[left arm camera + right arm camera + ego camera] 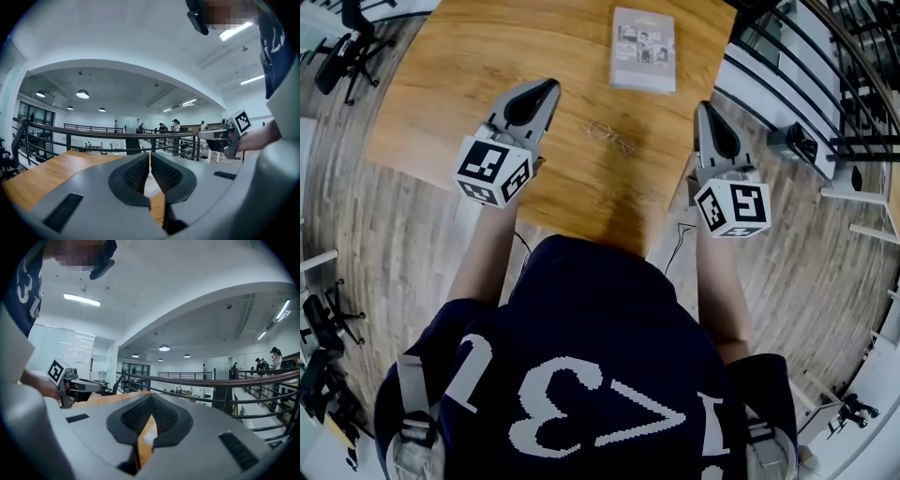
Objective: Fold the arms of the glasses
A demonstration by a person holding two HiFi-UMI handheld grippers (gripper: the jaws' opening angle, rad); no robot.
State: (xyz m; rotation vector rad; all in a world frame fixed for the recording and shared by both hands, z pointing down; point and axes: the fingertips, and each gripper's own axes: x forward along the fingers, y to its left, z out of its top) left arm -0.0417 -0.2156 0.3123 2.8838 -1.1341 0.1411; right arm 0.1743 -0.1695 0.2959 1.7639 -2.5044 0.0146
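Head view, table: light brown wooden table top, seen from steeply above.
Head view, glasses: thin wire-framed glasses, lying on the wood just below the booklet, between the two grippers and touching neither. Too small to tell whether the arms are folded or spread.
Head view, booklet: grey rectangular booklet, flat near the table's far edge.
Head view, left claw: grey two-jaw left gripper, raised over the table to the left of the glasses, pointing away from the body.
Head view, right claw: grey two-jaw right gripper, raised to the right of the glasses, near the table's right edge.
Left gripper view, claw: black ribbed pads pressed together at the tips, pinching nothing.
Left gripper view, surroundings: wooden top below, dark metal railing beyond, right gripper at the right side of the frame.
Right gripper view, claw: black ribbed pads closed tip to tip, empty, with a strip of wood showing through the gap at their base.
Right gripper view, surroundings: left gripper at the left side of the frame, railing across the background.
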